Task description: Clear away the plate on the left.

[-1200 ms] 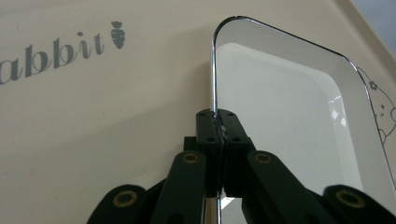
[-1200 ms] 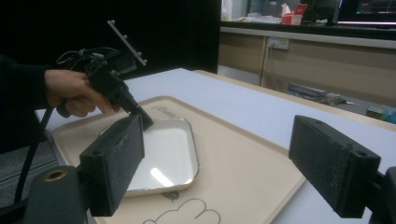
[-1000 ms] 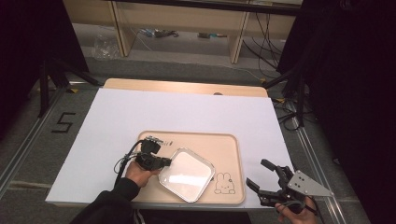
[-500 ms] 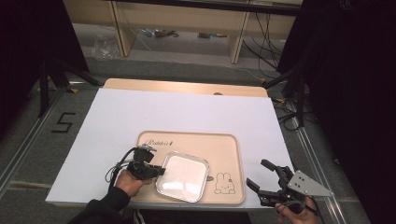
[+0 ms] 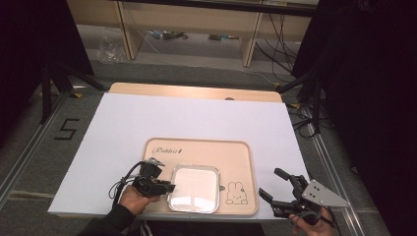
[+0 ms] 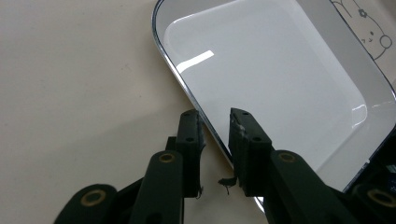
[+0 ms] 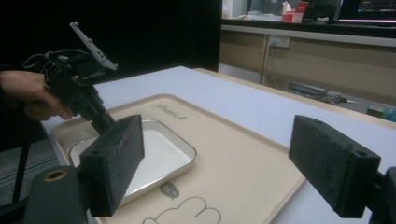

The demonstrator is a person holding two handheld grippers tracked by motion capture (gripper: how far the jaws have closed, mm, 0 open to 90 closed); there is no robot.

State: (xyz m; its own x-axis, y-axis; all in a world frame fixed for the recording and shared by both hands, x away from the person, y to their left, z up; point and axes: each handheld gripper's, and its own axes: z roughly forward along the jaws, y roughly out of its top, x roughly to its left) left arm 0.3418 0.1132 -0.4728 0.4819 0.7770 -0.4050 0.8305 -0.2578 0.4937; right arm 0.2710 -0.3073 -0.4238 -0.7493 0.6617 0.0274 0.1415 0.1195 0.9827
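A white rectangular dish with a shiny metal rim (image 5: pixel 193 188) (image 6: pixel 280 79) (image 7: pixel 159 154) lies flat on a beige tray (image 5: pixel 196 143) (image 7: pixel 243 154) printed with a rabbit drawing (image 5: pixel 236 192). My left gripper (image 5: pixel 169 187) (image 6: pixel 215 114) is at the dish's left edge. Its jaws straddle the rim with a narrow gap on each side, so it is open. At the tray's right end my right gripper (image 5: pixel 270 182) (image 7: pixel 219 154) stands wide open, holding nothing. It looks across the tray at the left gripper (image 7: pixel 100 119).
The tray rests on a white sheet (image 5: pixel 196 115) that covers the wooden table (image 5: pixel 196 91). The table's front edge is close under both hands. Shelving and cables (image 5: pixel 167 35) lie on the floor beyond the far edge.
The dish was held tilted above the tray a second ago; it has come down and now lies flat. The left jaws have parted slightly at the rim. The right gripper has not moved.
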